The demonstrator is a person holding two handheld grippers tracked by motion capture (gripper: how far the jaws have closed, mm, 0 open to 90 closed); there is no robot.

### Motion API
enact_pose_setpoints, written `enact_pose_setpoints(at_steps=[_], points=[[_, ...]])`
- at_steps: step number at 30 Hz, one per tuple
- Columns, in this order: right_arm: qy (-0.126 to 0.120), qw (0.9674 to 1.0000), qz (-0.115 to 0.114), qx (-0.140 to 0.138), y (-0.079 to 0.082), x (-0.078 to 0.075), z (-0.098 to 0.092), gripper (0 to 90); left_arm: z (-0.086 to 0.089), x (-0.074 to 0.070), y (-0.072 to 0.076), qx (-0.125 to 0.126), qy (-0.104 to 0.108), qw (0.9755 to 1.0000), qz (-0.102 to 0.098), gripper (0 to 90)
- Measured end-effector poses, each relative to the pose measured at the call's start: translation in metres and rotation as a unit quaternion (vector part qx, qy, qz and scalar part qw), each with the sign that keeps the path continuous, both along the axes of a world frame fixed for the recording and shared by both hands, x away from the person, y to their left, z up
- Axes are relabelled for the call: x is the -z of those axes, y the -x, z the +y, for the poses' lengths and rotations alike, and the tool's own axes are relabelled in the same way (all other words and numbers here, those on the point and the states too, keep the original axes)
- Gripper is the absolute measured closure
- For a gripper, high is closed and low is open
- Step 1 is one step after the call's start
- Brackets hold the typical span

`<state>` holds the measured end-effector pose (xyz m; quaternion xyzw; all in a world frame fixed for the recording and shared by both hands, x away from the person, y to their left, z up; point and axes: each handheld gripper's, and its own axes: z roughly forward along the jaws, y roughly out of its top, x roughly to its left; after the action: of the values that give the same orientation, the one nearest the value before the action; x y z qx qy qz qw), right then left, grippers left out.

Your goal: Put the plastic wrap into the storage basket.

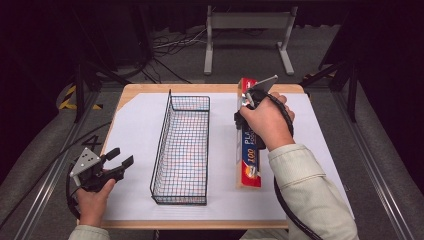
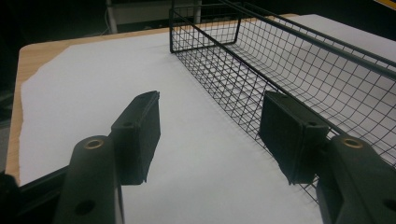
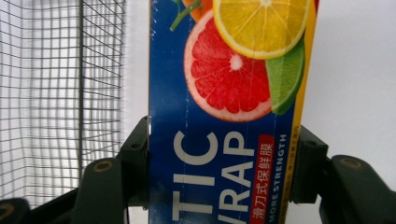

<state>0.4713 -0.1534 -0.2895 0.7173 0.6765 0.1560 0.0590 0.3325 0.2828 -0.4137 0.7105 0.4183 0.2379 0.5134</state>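
Note:
A long plastic wrap box [image 1: 249, 150] with citrus pictures lies lengthwise over the white sheet, to the right of a black wire basket [image 1: 161, 145]. My right gripper [image 1: 247, 129] comes down on the box near its middle, mostly hidden under the hand. In the right gripper view its jaws press both long sides of the plastic wrap box [image 3: 224, 93], with the wire basket [image 3: 56, 93] off to the left. My left gripper [image 1: 121, 156] rests at the table's near left corner, open with nothing between its fingers. The left gripper view has that gripper [image 2: 215, 135] pointing along the basket [image 2: 303, 60].
A white paper sheet [image 1: 135, 130] covers most of the wooden table [image 1: 150, 89]. Behind the table a grey metal stand [image 1: 247, 30] and loose cables [image 1: 170, 45] sit on the floor. Dark frames flank the table on both sides.

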Motion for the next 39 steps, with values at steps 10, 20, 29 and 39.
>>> enact_pose_setpoints(at_steps=[10, 20, 29, 39], points=[[-0.013, 0.9999, -0.003, -0.004, -0.007, -0.011, 0.018, 40.9, -0.003, 0.001, -0.003, 0.001, -0.003, 1.0000, 0.001, 38.8], [-0.042, 0.9990, 0.006, -0.016, -0.012, -0.013, 0.040, 41.0, -0.001, 0.003, 0.004, -0.002, -0.010, 0.9999, 0.002, 38.8], [-0.064, 0.9971, 0.023, -0.035, -0.014, -0.018, 0.069, 41.0, 0.000, 0.003, 0.005, -0.001, -0.009, 1.0000, 0.002, 38.8], [-0.073, 0.9962, 0.021, -0.042, -0.017, -0.016, 0.095, 40.9, -0.001, 0.003, 0.002, 0.001, -0.006, 1.0000, 0.003, 38.7]])
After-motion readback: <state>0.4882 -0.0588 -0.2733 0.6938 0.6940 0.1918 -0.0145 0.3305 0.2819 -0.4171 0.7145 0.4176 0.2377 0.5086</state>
